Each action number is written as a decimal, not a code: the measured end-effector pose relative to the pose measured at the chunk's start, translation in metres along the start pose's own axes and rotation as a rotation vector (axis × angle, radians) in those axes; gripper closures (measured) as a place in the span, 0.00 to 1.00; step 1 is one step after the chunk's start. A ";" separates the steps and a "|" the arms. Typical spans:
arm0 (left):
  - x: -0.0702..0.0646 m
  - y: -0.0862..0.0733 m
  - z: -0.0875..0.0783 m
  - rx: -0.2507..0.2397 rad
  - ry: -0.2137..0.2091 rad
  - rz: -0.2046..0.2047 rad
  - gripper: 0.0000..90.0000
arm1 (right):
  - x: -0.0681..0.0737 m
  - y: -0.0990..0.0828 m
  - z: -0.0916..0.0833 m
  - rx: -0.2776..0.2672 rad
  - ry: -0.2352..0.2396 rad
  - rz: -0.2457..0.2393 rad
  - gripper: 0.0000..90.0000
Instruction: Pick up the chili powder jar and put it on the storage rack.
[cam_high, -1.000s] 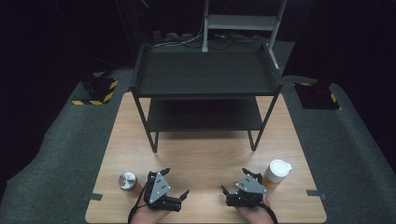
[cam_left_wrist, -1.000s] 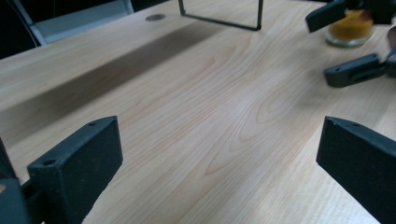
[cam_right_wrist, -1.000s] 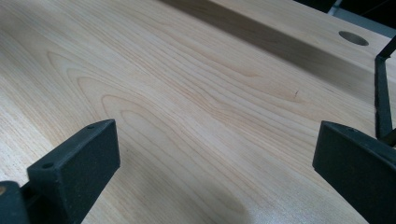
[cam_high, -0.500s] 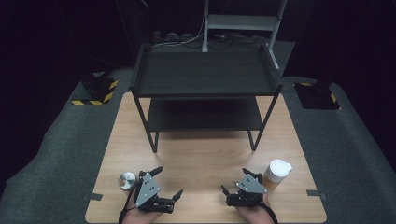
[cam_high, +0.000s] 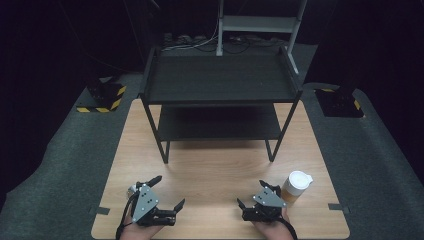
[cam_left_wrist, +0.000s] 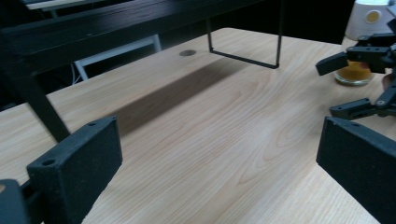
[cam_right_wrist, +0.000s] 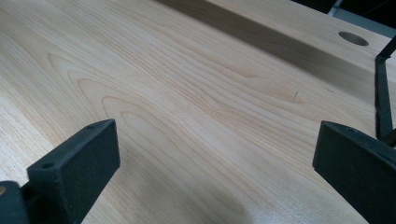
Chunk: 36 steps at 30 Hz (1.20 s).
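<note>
Left tongs (cam_high: 167, 192) and right tongs (cam_high: 251, 196) both spread wide, grasping nothing, low over pale wood table (cam_high: 215, 165), on the near side of black two-tier rack (cam_high: 220, 95). White-lidded cup (cam_high: 296, 186) just beside right tongs. Small metal tin (cam_high: 132, 190) against left tongs. Dark room, grey carpet (cam_high: 65, 165).

Bare table (cam_high: 215, 170) is lying ahead of both grippers; the black shelf's legs (cam_high: 164, 150) are blocking beyond, cup (cam_high: 296, 186) crowding the right gripper (cam_high: 252, 197).

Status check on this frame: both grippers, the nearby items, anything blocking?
Left hand-held gripper open, empty. Right hand-held gripper open, empty. Small metal can beside left; lidded cup beside right. Shelf rack well behind.
</note>
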<state>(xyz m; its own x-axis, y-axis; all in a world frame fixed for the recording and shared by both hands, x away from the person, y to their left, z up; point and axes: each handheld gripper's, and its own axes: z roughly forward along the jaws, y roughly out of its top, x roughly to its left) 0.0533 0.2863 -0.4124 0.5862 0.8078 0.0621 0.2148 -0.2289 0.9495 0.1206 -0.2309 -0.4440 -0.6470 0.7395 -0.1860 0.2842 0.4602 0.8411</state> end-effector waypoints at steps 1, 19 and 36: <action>0.001 0.000 -0.001 0.002 0.006 0.002 0.01 | 0.000 0.000 0.000 0.001 0.001 0.000 0.00; 0.014 -0.019 -0.034 0.008 0.126 -0.032 0.01 | 0.000 0.000 0.000 0.002 0.005 -0.007 0.00; 0.020 -0.049 -0.041 0.031 0.181 -0.067 0.01 | -0.001 0.001 0.000 0.003 0.008 -0.009 0.01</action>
<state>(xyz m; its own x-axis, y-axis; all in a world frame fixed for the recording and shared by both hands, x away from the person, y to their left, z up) 0.0230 0.3359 -0.4450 0.4201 0.9058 0.0557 0.2748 -0.1855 0.9434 0.1215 -0.2310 -0.4436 -0.6553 0.7312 -0.1895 0.2801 0.4683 0.8380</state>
